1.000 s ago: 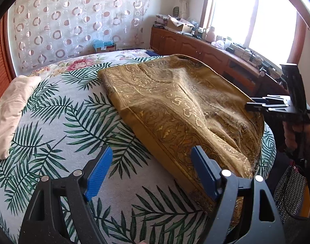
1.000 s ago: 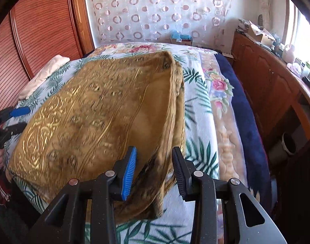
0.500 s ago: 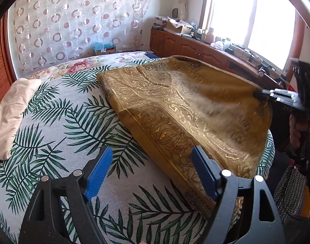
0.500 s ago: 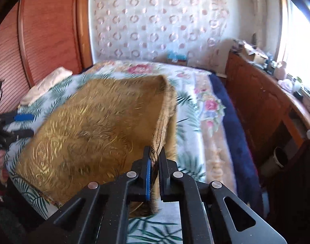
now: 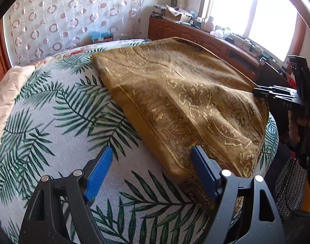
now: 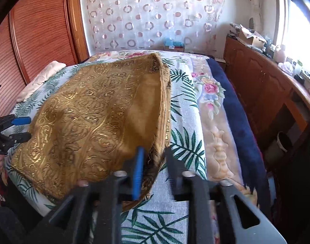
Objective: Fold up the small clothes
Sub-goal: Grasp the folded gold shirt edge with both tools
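Golden patterned cloth [image 5: 175, 101] lies folded across the bed's [image 5: 63, 142] near corner; my right gripper [image 6: 152, 168] gapes beside its hem, left gripper [image 5: 150, 168] wide too. Next, I reckon: re-pinch corners, fold again.

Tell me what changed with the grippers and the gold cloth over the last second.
The right gripper shut on the gold cloth's edge, and has now opened again with that edge between its fingers. The left gripper stayed open near the cloth's other corner on the bed.
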### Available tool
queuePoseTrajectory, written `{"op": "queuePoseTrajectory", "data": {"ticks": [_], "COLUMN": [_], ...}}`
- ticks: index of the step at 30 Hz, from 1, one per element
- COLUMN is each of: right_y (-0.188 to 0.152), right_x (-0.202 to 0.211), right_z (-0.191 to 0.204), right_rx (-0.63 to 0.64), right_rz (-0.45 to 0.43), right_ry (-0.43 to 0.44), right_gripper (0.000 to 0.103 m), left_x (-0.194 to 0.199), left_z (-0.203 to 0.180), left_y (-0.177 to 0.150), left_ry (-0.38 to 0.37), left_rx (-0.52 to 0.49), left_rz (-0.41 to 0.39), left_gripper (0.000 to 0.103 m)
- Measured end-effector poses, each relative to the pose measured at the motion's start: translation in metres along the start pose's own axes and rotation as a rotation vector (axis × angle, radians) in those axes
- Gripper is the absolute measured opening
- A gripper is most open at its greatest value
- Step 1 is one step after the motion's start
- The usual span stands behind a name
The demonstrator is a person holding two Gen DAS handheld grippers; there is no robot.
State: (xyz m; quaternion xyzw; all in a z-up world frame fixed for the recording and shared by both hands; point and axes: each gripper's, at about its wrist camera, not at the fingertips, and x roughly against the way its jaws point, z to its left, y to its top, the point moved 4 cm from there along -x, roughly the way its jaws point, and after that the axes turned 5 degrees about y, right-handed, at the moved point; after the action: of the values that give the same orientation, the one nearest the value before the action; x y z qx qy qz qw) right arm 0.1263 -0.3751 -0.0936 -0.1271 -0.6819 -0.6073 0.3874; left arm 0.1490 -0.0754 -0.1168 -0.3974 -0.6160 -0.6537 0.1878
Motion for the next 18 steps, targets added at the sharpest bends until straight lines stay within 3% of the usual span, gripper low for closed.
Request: {"op": "queuePoseTrajectory", "data": {"ticks": [5,9,13,18], "right_y": [0.000,0.002,0.004,0.002], "right_x": [-0.016,-0.021,-0.022,-0.020], "right_z": [0.000,0.000,-0.006,-0.006], "right_rx": [-0.007,-0.033,-0.060,-0.074], "right_rz": [0.039,0.039,0.041,0.038], "right_ry": [-0.016,-0.005,0.012,0.047], "right_gripper": [0.041,0.043,0.045,0.045], "left_x": [0.000,0.002,0.006,0.007], "left_z": [-0.005,-0.010,-0.014,-0.017], "left_y": [-0.003,-0.005,-0.006,-0.006], "left_ry": [-0.050,-0.069,-0.079,-0.095], "left_rx": [0.007,0.003,0.003,-0.006], "left_rz": [0.002,0.004,-0.006,-0.005], "left_gripper": [0.080,0.068,0.048,0.040]}}
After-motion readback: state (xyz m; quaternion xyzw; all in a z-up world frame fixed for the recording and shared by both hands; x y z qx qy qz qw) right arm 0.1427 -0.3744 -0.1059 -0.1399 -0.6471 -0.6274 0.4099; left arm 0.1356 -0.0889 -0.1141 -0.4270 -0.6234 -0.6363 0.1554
